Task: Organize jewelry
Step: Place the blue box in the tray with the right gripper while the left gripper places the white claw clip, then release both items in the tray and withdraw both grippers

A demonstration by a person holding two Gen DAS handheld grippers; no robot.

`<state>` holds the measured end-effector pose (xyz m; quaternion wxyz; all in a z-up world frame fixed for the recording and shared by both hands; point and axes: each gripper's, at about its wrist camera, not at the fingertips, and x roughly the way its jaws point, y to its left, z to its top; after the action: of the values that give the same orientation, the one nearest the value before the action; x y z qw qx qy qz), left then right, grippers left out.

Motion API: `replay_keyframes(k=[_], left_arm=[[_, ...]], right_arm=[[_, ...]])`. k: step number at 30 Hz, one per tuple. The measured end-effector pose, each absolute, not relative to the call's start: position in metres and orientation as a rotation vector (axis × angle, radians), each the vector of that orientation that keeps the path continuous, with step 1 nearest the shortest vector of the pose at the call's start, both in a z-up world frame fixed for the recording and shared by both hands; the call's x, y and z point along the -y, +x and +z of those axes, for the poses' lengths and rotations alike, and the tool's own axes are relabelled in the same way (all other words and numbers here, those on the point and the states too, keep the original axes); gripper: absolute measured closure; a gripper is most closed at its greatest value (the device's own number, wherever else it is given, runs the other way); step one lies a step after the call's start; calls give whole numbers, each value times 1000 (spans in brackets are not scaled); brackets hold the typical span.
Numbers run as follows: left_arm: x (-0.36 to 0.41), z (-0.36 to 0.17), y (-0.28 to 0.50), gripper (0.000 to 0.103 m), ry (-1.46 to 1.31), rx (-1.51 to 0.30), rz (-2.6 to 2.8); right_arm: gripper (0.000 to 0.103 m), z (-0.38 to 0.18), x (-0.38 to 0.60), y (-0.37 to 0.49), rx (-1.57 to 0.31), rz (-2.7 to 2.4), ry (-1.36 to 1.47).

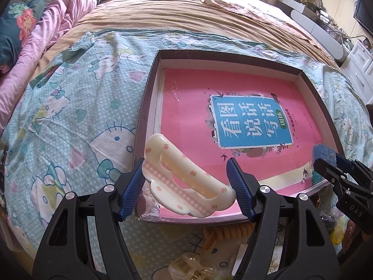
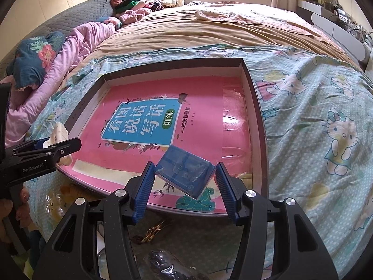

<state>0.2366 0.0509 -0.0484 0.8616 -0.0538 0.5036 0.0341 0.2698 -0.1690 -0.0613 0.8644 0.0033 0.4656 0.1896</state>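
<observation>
In the left wrist view my left gripper (image 1: 186,184) is shut on a cream hair clip (image 1: 186,182) with pink checks, its two ends against the blue pads. It hangs over the near left corner of a shallow dark-walled box (image 1: 149,93) that holds a pink book (image 1: 186,107). My right gripper (image 2: 185,186) is shut on a small blue box (image 2: 184,172) in clear wrap, over the near edge of the same shallow box (image 2: 256,107). Each view shows the other gripper at its edge: the right gripper (image 1: 326,161), the left gripper (image 2: 58,143).
The shallow box lies on a cartoon-cat bedspread (image 1: 70,116). Near me on it lie a yellow coil tie (image 1: 228,231), a clear claw clip (image 1: 191,268), a gold clip (image 2: 153,231) and bagged dark beads (image 2: 167,266). Pink bedding (image 2: 81,44) lies far left. A hand (image 2: 9,210) grips the left handle.
</observation>
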Motion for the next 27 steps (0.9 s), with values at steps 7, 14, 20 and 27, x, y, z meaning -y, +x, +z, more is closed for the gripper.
replay_keyframes(k=[7,14,20,27], left_arm=[[-51,-49,239,41,-109,-1057,67],[-48,-38,233,33,-108,-1034,65],[-47,-18,222,26,-108,-985,61],[-45,7,203,13,-100,-923,65]], right_arm=[[40,-56,168,266,-959,393,-2],[29,-40,176,252,-916,370,-7],[26,-21,179,238,-870,370,-11],[20,0,181,219,-820,381,-9]])
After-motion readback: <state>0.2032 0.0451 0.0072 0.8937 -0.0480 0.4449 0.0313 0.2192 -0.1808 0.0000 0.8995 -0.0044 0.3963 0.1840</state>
